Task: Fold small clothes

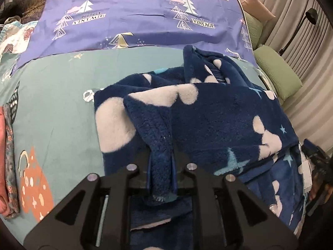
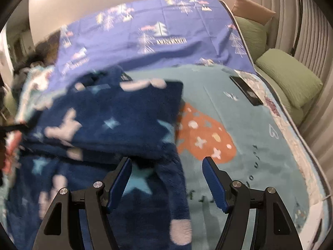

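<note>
A dark blue fleece garment (image 1: 208, 112) with white clouds and pale blue stars lies partly folded on the teal bed cover (image 1: 58, 108). My left gripper (image 1: 161, 166) is shut on a fold of this fleece, which bunches up between its fingers. In the right wrist view the same fleece garment (image 2: 104, 120) lies to the left, blurred. My right gripper (image 2: 166, 177) is open and empty, hovering over the garment's right edge, with its blue pads (image 2: 120, 185) spread wide.
A purple tree-print sheet (image 1: 135, 16) covers the far side of the bed. Green pillows (image 2: 289, 79) lie along the right by a curtain. A dark phone-like slab (image 2: 245, 90) lies on the cover. Folded pink and floral cloth (image 1: 6, 156) sits at the left.
</note>
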The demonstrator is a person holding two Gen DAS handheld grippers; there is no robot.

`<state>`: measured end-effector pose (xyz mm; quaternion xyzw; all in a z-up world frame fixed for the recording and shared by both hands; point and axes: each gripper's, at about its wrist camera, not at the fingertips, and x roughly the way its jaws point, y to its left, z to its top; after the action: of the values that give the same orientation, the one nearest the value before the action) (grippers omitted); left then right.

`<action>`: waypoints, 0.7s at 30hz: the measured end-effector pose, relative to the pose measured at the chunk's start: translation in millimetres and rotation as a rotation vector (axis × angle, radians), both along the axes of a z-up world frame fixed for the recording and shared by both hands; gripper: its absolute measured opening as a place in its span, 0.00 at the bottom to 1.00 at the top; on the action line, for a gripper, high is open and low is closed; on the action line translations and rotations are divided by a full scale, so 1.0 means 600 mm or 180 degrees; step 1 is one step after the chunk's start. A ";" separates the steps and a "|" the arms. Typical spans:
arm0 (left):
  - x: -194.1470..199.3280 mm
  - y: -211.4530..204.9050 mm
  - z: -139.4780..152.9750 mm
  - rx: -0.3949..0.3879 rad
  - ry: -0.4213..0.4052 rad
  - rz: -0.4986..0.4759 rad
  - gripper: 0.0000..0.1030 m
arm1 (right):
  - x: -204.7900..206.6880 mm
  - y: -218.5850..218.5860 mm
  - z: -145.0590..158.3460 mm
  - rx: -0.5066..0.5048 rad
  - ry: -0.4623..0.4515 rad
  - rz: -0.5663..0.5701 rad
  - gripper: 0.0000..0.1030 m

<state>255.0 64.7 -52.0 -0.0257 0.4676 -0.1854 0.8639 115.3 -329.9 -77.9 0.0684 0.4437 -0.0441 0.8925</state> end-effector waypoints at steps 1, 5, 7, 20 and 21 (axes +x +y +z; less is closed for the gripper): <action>-0.002 0.001 0.005 0.0048 -0.0047 0.0058 0.20 | 0.002 0.000 0.008 0.0076 -0.0059 0.0004 0.70; -0.007 0.017 0.030 0.0154 -0.0248 0.0259 0.29 | 0.026 -0.002 0.021 0.0258 -0.0163 -0.0013 0.70; -0.009 0.026 0.046 0.0125 -0.0362 0.0295 0.29 | 0.041 0.003 0.019 0.0266 -0.0158 -0.0017 0.70; 0.016 -0.013 -0.037 0.0463 -0.0269 0.0163 0.31 | 0.083 0.013 -0.076 0.0589 0.0339 0.0029 0.23; 0.012 -0.009 -0.029 0.0411 -0.0279 0.0186 0.31 | 0.082 0.012 -0.068 0.0583 0.0327 0.0042 0.23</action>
<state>262.4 59.1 -69.4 0.0245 0.4393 -0.1305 0.8885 164.3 -322.4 -118.7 0.1444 0.4915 -0.0010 0.8588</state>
